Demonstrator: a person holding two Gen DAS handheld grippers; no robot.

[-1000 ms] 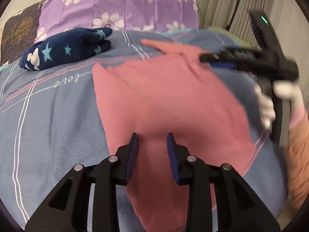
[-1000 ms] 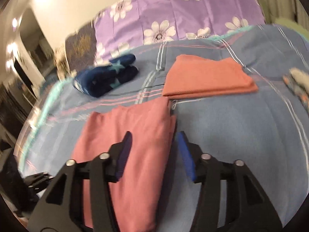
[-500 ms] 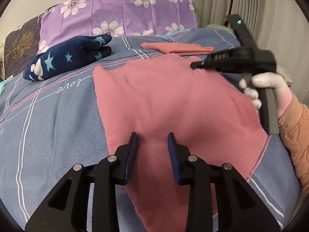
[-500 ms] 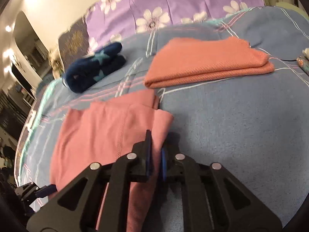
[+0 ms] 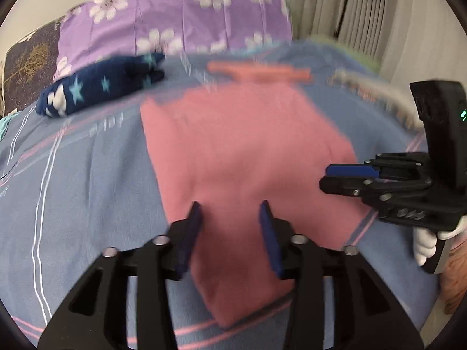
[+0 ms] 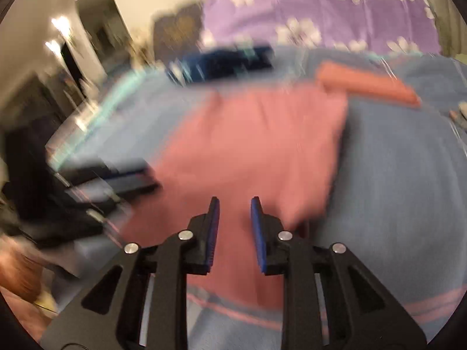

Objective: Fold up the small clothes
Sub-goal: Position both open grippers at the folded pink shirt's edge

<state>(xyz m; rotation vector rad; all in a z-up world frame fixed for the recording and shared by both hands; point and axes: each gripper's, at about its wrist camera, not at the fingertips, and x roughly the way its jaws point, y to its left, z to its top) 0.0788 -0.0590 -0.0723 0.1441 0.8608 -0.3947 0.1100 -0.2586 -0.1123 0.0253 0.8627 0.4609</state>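
A pink garment [image 5: 242,151] lies flat on the blue striped bedsheet [image 5: 73,180]. My left gripper [image 5: 230,213] hovers over its near end. Its jaws are opening, and the cloth lies under them unpinched. In the left wrist view my right gripper [image 5: 335,178], held by a white-gloved hand [image 5: 423,242], sits over the garment's right edge. The right wrist view is blurred. There the right gripper [image 6: 235,201] has a narrow gap between its pads, with the pink garment [image 6: 256,145] flat beneath and nothing gripped. The left gripper [image 6: 122,180] shows as a dark blur at left.
A navy star-patterned garment [image 5: 99,87] lies at the far left. A folded orange cloth [image 5: 259,71] sits just beyond the pink one. A purple flowered pillow [image 5: 175,20] stands at the bed head, with curtains [image 5: 364,14] at right. The bed's edge runs along the left of the right wrist view.
My right gripper let go of the garment's far corner and came back toward the near right edge. My left gripper's jaws have widened. The garment lies flat.
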